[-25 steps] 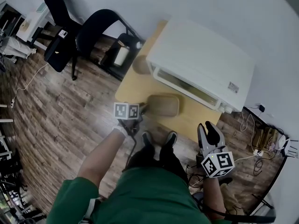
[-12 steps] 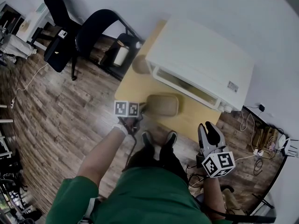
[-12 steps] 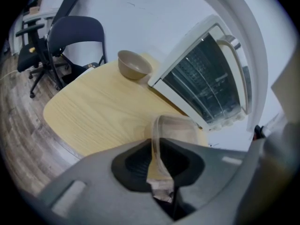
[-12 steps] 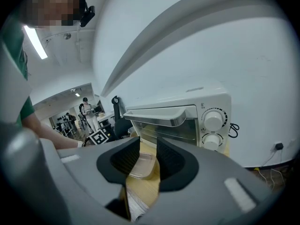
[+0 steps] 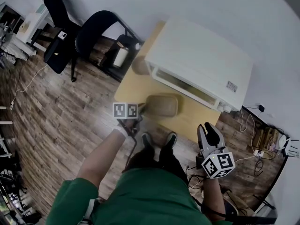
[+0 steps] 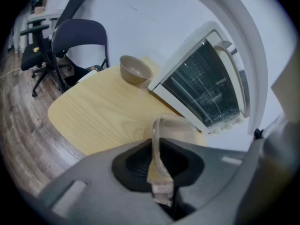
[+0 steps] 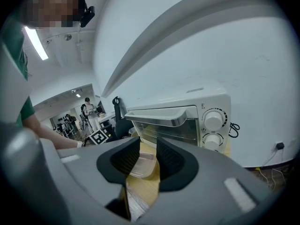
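**Fig.: tray gripped at its rim, oven door shut**

The clear plastic tray sits at the near edge of the table, just in front of the oven. My left gripper has it. In the left gripper view the jaws of the left gripper are pressed onto the tray's near rim, with the thin wall pinched between the pads. I can't tell whether the tray's base rests on the wood or is just clear of it.

My right gripper hangs well apart, off the table's right end and over the floor. Its own view shows the right gripper with jaws spread and nothing between them. The tray and the oven front lie beyond the gap.

The oven door is closed, handle up.

Status, as I judge it:
- Done: the grasp on the tray looks secure.
- Not done: the door is unopened, and the tray is outside the oven.
- The free gripper is idle, approx. level with the oven knobs.

Surroundings: a bowl sits at the table's far-left corner beside the oven. A dark chair stands beyond the table.
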The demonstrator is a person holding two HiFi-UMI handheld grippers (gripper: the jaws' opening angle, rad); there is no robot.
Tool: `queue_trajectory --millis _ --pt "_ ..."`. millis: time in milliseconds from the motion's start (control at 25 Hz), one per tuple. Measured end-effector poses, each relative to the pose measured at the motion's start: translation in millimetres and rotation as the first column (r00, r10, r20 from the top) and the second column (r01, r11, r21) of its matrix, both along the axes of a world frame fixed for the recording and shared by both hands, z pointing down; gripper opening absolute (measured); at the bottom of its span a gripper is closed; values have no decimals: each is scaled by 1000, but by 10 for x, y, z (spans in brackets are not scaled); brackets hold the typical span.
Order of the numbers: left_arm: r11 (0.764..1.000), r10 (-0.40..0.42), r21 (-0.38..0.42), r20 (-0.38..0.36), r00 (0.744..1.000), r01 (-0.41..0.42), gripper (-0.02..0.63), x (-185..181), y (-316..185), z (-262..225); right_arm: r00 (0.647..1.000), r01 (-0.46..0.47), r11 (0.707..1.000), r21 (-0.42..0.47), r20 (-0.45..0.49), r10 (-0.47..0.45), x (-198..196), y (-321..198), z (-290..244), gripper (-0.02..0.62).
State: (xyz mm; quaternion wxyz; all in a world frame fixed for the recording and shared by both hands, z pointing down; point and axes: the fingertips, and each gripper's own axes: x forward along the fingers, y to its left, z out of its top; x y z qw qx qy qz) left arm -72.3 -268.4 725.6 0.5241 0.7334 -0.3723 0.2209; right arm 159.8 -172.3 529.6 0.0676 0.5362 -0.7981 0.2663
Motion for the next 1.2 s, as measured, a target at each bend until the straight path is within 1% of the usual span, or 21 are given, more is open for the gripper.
queue_trajectory --millis 200,680,840,1000,1200 --pt "1000 -6 19 -26 1000 6 43 19 0 -102 1000 6 1000 9 1 -6 -8 12 -32 109" --pt "998 -27 54 -148 989 35 38 89 67 -410 999 33 999 40 -6 -33 -22 11 -126 109" --pt "996 -46 65 -164 985 57 38 38 105 -490 999 38 999 39 -9 -38 -33 13 -167 109" --pt "993 -75 72 -180 981 89 38 -65 157 -577 999 54 997 58 -12 -53 -50 12 -203 109" --pt "985 -112 103 -210 971 136 38 -228 218 -756 998 66 995 71 -16 -65 -87 0 -271 109"
